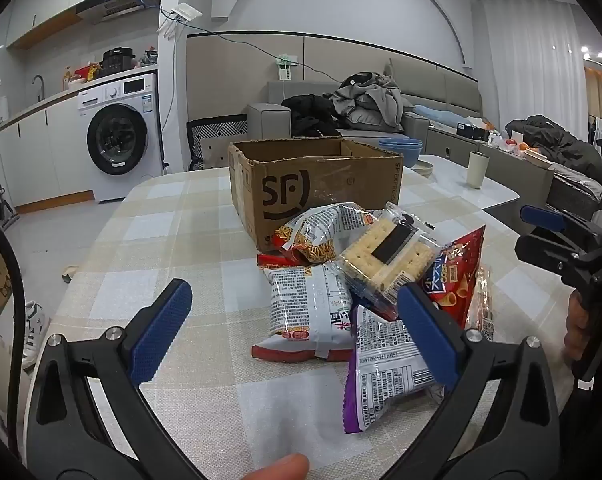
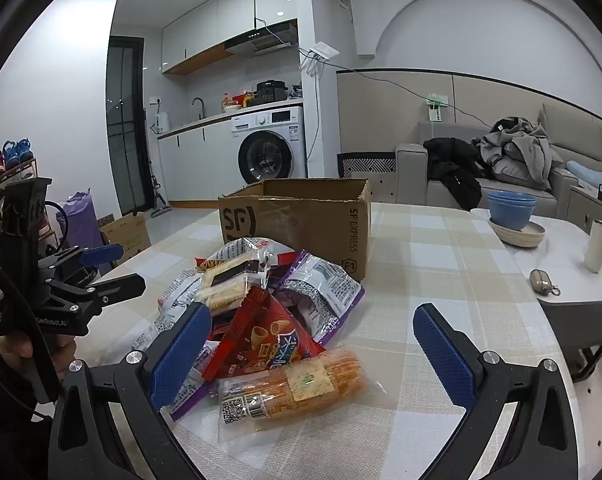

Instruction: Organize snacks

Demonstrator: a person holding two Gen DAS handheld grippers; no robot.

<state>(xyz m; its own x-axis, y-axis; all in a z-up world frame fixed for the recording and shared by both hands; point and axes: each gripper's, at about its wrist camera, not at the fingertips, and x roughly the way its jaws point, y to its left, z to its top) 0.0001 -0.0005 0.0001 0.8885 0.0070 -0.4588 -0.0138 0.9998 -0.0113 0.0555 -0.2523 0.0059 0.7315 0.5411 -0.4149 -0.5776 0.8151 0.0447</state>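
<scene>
Reading "SF" (side: "SF EXPRESS") on cardboard box (image 2: 301,224).

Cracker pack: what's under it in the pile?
The cracker pack rests on a white noodle-snack bag and a red bag, beside the red corn-snack bag. Whatever lies deeper beneath is covered.

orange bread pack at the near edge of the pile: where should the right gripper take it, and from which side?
Grip the orange bread pack across its short width, near the middle label, coming from above and the near side. It lies flat and long on the table, apart from the box, nothing on top. The right gripper is open, already straddling it.
</scene>
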